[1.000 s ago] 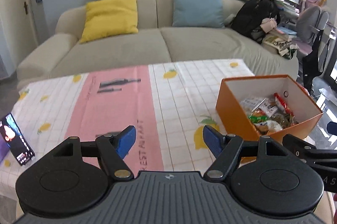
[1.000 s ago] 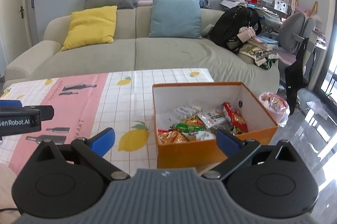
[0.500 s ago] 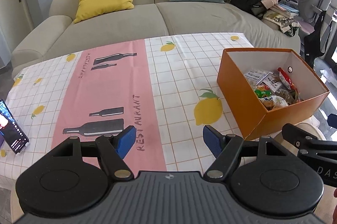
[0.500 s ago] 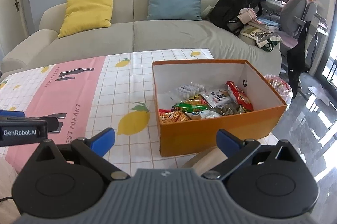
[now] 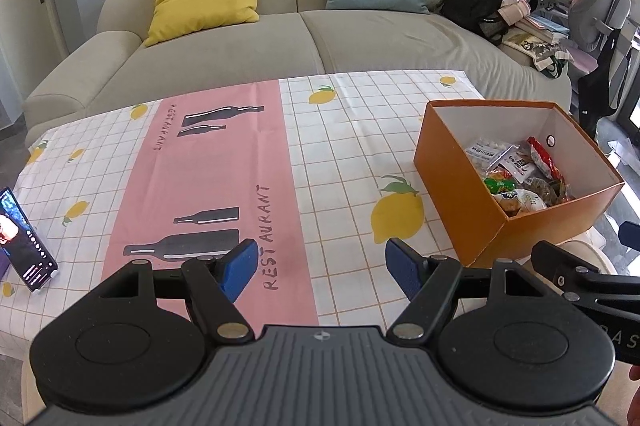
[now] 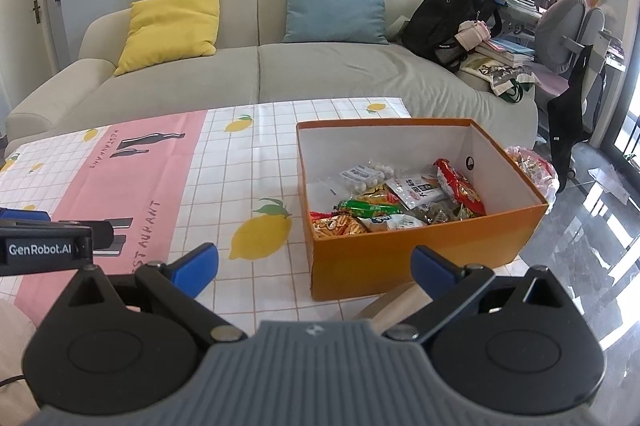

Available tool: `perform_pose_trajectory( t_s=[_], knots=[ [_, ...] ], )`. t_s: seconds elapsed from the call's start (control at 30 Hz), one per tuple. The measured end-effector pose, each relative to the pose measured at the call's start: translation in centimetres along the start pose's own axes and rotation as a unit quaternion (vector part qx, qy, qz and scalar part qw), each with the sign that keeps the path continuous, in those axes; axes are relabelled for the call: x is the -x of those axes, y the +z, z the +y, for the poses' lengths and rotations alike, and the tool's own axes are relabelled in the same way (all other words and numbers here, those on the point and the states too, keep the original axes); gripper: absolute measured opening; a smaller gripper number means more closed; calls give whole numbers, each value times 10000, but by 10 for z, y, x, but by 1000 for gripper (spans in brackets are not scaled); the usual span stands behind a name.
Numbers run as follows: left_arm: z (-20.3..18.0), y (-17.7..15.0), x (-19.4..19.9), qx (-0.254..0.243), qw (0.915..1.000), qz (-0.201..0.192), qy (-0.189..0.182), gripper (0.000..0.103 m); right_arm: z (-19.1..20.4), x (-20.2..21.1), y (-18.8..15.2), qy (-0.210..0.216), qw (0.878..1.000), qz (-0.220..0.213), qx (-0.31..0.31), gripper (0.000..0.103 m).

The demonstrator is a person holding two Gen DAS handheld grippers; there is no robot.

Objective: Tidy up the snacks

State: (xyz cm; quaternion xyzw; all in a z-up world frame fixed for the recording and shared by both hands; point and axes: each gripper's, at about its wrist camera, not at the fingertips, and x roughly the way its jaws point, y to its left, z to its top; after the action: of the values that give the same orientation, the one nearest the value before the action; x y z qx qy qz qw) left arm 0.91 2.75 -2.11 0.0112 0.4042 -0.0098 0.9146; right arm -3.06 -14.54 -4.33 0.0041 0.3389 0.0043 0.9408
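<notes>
An orange box stands at the table's right end, also in the left wrist view. It holds several snack packets, among them a red one, a green one and a white one; they also show in the left wrist view. My left gripper is open and empty above the near edge of the tablecloth, left of the box. My right gripper is open and empty, just in front of the box's near wall.
The table carries a checked cloth with lemons and a pink strip. A phone leans at the table's left edge. A beige sofa with cushions stands behind. A backpack, a chair and a glossy floor are at the right.
Both grippers have risen and tilted down toward the table, so more of the tablecloth and the box's inside shows. Both stay open and empty.
</notes>
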Motion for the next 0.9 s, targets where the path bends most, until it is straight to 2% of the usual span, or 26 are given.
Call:
perform_pose_trajectory(
  t_s=[0.9],
  knots=[
    [-3,2,6,47,10000,-80,15,89,0,2,1,2,9999,-52,86,100]
  ],
)
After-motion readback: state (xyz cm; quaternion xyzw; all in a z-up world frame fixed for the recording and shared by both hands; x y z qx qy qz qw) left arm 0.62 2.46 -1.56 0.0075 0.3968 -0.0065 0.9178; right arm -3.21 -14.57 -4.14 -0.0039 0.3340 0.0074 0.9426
